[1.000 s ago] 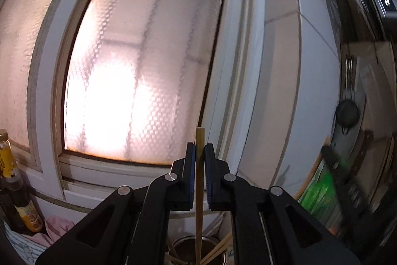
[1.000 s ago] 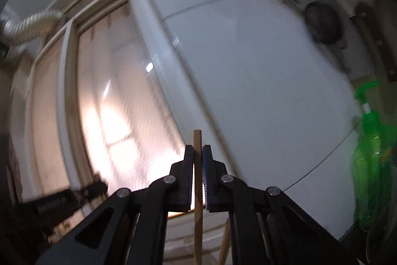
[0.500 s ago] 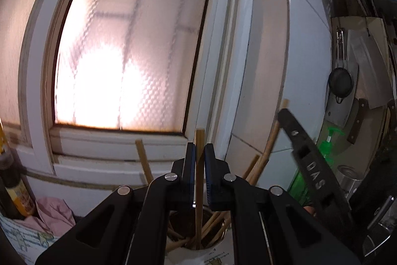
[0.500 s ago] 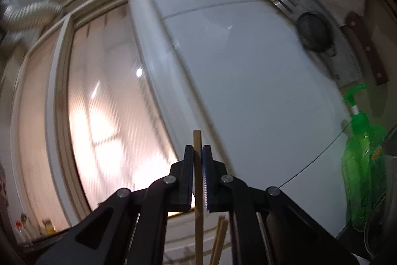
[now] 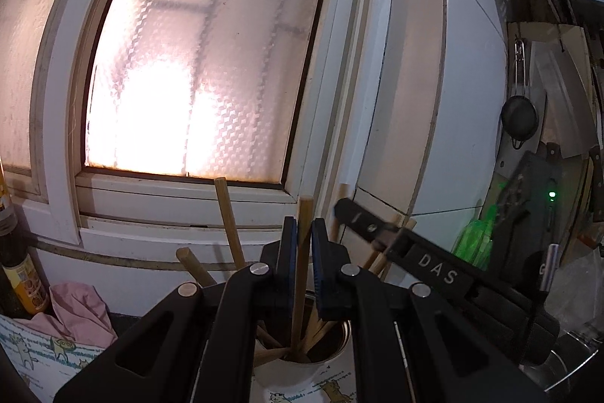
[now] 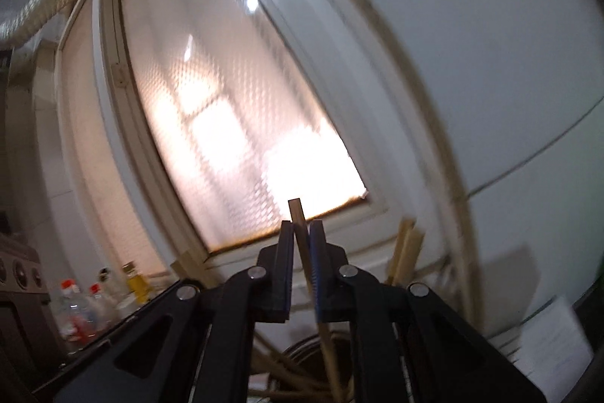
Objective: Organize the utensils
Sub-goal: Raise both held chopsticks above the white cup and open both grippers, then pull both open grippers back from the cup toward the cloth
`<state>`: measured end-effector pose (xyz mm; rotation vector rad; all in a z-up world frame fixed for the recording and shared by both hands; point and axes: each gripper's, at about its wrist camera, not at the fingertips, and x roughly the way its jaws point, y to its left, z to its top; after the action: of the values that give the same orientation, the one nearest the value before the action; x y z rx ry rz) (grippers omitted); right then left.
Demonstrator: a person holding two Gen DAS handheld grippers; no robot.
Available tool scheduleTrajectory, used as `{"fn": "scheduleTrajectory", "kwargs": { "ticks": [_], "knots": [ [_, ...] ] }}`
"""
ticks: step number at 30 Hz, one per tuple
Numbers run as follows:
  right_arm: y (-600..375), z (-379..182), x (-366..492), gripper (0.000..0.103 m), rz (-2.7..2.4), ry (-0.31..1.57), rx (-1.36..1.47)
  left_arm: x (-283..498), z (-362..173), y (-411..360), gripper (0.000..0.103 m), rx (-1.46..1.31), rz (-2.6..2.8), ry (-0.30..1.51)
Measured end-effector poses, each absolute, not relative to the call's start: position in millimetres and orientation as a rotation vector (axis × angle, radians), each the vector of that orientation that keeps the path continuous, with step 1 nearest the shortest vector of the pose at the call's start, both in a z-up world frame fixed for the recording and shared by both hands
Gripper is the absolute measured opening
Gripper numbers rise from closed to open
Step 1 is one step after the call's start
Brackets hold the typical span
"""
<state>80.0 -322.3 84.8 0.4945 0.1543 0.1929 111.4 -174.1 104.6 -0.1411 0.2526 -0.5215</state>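
My left gripper (image 5: 303,233) is shut on a wooden chopstick (image 5: 304,210) that stands upright with its lower end inside a round metal utensil cup (image 5: 341,346). Several other chopsticks (image 5: 226,214) lean in the cup. My right gripper (image 6: 302,237) is shut on another wooden chopstick (image 6: 296,210), tilted, with its lower end down in the same cup (image 6: 302,346). The right gripper also shows in the left wrist view (image 5: 362,220), just right of the left one, over the cup.
A frosted window (image 5: 211,63) and white tiled wall (image 5: 464,101) stand behind the cup. A pink cloth (image 5: 79,304) and sauce bottles (image 5: 22,282) are at left. A green soap bottle (image 5: 475,237) and hanging strainer (image 5: 519,119) are at right. Bottles (image 6: 79,304) stand at left.
Both grippers have come down toward the cup with their chopsticks. The cup and its chopsticks have risen into view. The right gripper has swung left and its chopstick now tilts.
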Motion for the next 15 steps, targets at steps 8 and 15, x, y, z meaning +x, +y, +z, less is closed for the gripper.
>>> {"fn": "scheduleTrajectory", "kwargs": {
  "ticks": [8,15],
  "knots": [
    [-321.2,78.3,92.2,0.014,0.329,0.24,0.594,108.1,108.1,-168.3,0.007,-0.155,-0.537,0.232],
    [-326.4,98.0,61.1,0.048,0.279,0.129,0.562,85.7,127.6,-153.7,0.033,-0.146,-0.553,0.135]
  ]
}}
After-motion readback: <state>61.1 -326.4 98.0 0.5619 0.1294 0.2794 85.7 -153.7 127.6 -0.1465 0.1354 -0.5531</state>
